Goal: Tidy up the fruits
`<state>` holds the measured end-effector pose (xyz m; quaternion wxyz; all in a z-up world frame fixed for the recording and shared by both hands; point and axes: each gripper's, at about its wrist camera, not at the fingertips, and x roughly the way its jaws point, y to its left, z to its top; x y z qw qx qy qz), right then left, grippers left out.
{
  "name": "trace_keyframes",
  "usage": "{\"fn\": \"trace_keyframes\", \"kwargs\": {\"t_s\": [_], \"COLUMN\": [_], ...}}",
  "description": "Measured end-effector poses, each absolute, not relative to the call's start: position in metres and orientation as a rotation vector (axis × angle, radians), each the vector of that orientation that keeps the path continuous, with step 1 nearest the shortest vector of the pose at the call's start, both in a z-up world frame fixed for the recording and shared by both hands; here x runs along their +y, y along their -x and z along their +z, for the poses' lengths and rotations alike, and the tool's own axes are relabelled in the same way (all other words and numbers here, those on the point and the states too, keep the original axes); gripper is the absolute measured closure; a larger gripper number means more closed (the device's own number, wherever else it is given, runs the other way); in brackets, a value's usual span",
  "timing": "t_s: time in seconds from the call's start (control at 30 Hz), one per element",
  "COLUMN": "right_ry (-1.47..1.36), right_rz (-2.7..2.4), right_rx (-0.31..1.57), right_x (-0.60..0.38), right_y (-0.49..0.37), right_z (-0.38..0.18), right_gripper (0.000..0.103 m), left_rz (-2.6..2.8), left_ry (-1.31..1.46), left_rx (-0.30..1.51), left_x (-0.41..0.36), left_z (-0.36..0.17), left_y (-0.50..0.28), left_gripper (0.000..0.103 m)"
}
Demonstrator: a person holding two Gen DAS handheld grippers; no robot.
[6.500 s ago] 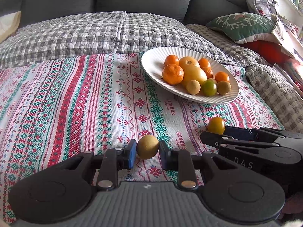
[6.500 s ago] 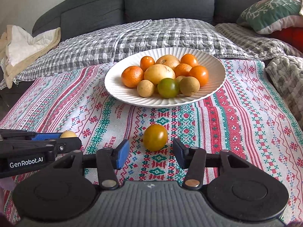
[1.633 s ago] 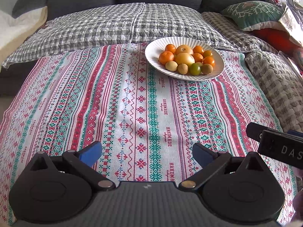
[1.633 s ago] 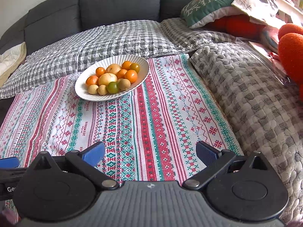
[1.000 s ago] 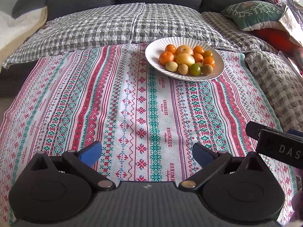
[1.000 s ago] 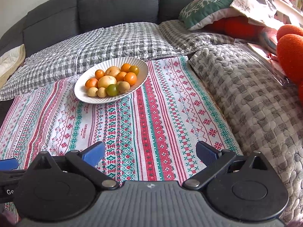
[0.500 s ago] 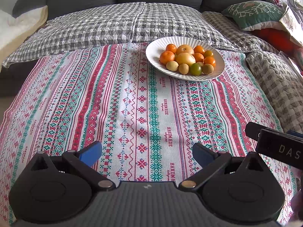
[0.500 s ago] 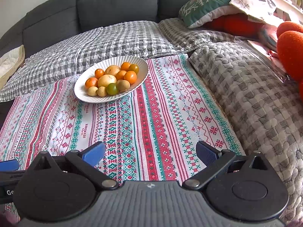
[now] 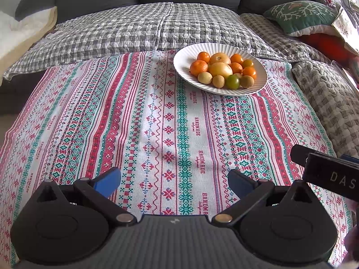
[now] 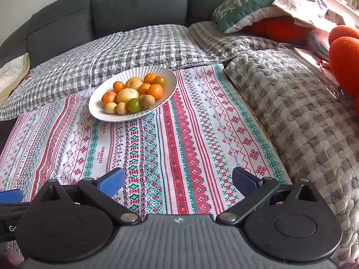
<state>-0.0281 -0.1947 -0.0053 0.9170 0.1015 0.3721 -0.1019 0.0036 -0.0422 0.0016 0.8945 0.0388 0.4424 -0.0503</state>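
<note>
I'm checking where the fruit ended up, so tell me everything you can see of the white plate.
The plate is white, oval and shallow, with a ribbed, fluted rim; it looks like ceramic, though I can't be sure. It rests level on the patterned cloth, near its far edge beside the grey checked quilt. The fruit piled in it is orange, yellowish, brownish and one green; its near-left part is bare. Both grippers are open, well short of it, touching nothing.

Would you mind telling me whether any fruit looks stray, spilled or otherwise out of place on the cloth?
Nothing stands out. All the fruit sits heaped in the white plate, none lying loose on the striped cloth. The left gripper and right gripper are both open and hold nothing.
</note>
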Motion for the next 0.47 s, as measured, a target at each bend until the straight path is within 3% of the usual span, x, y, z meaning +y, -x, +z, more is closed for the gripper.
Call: {"fn": "trace_keyframes", "kwargs": {"t_s": [0.47], "right_ry": [-0.202], "right_rz": [-0.195], "right_rx": [0.761], "right_x": [-0.1947], "right_y": [0.0274], "right_z": [-0.0067], "right_gripper": [0.001], "left_rz": [-0.102], "left_ry": [-0.098], "left_rx": [0.918], "left_x": [-0.0426], "left_z": [0.0006], "left_y": [-0.0044], "left_gripper": [0.008]}}
